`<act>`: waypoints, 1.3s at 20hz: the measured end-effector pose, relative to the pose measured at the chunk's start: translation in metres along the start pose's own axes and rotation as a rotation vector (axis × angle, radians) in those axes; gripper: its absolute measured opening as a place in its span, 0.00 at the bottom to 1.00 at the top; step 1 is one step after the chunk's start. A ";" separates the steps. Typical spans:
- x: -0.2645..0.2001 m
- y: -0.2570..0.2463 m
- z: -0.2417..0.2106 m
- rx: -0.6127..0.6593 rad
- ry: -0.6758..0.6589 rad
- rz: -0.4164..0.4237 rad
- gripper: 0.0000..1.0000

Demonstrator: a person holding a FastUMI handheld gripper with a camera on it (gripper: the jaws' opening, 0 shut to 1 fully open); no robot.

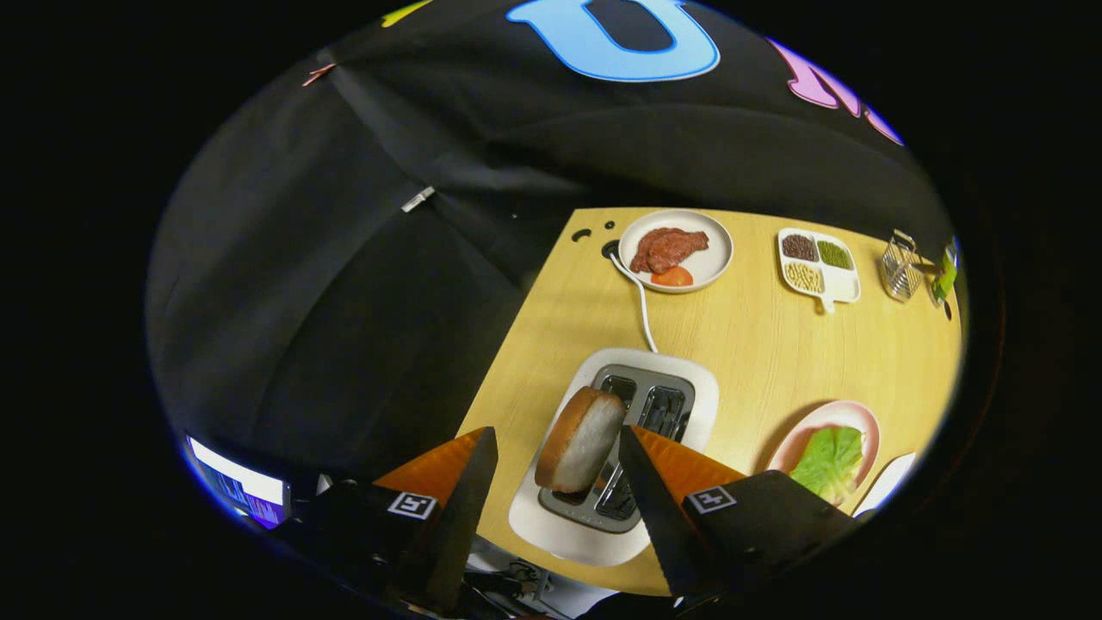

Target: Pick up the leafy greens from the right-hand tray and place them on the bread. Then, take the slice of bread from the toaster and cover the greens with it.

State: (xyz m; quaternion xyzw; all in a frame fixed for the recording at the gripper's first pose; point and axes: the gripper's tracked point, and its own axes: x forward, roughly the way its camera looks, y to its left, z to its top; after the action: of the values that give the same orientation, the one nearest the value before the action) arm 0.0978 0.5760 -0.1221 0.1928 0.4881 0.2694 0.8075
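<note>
Bread slice (581, 439), upright in toaster (616, 448), twelve o'clock of open, empty gripper (558, 452): likely light, soft, crumbly; pinch across broad faces.

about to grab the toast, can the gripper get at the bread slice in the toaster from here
Probably yes. The gripper is open, and the bread slice stands tilted up out of the toaster slot between the two fingers, with nothing lying over it. Neither finger seems to press on it yet.
</note>
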 end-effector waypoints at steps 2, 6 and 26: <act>0.015 -0.006 -0.005 0.018 0.026 -0.056 0.89; 0.034 -0.016 -0.013 0.110 0.068 -0.139 0.62; -0.073 -0.027 0.029 0.231 -0.059 0.016 0.15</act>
State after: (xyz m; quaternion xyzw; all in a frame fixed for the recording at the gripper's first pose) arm 0.1030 0.5082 -0.0744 0.2963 0.4906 0.2120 0.7916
